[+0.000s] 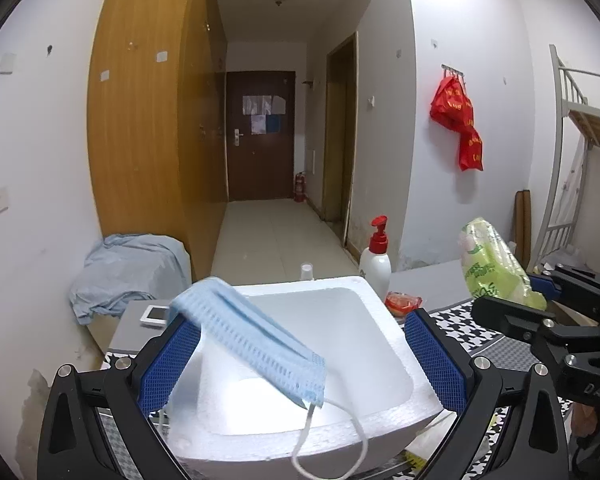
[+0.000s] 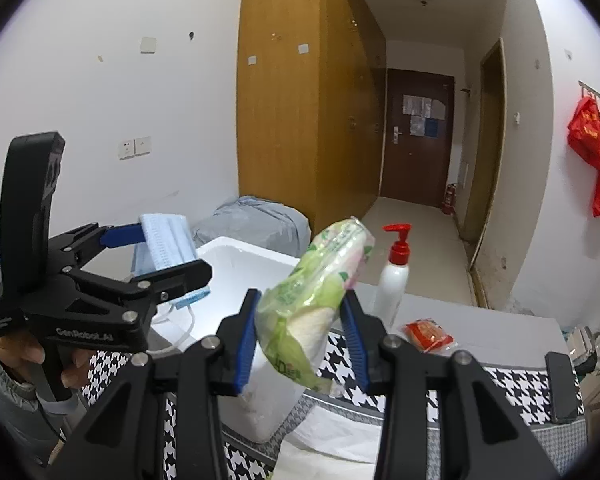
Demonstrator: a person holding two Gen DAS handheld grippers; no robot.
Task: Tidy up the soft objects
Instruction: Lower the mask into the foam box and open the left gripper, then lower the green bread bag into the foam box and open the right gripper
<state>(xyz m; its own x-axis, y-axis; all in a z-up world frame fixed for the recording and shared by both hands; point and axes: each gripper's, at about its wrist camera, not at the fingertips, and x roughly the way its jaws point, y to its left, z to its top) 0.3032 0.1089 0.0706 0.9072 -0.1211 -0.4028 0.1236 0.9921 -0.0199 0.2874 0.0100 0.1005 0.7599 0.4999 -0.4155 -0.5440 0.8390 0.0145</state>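
Observation:
A blue face mask (image 1: 256,344) hangs draped over the left finger of my left gripper (image 1: 300,320), its ear loop dangling past the front rim of a white foam box (image 1: 380,412). The jaws stand wide apart above the box and do not pinch the mask. In the right wrist view the same gripper (image 2: 172,252) hovers over the box (image 2: 236,252) with the mask (image 2: 164,246) on its far finger. My right gripper (image 2: 300,296) is shut on a green plastic-wrapped tissue pack (image 2: 320,292), held up just right of the box. That pack (image 1: 488,264) shows at the left wrist view's right edge.
A white pump bottle (image 2: 394,280) with a red top and a red snack packet (image 2: 428,334) sit right of the box on a houndstooth cloth (image 2: 520,380). A small white device (image 1: 156,314) and a blue-grey cloth pile (image 1: 128,268) lie left. A hand (image 2: 28,352) grips the left gripper's handle.

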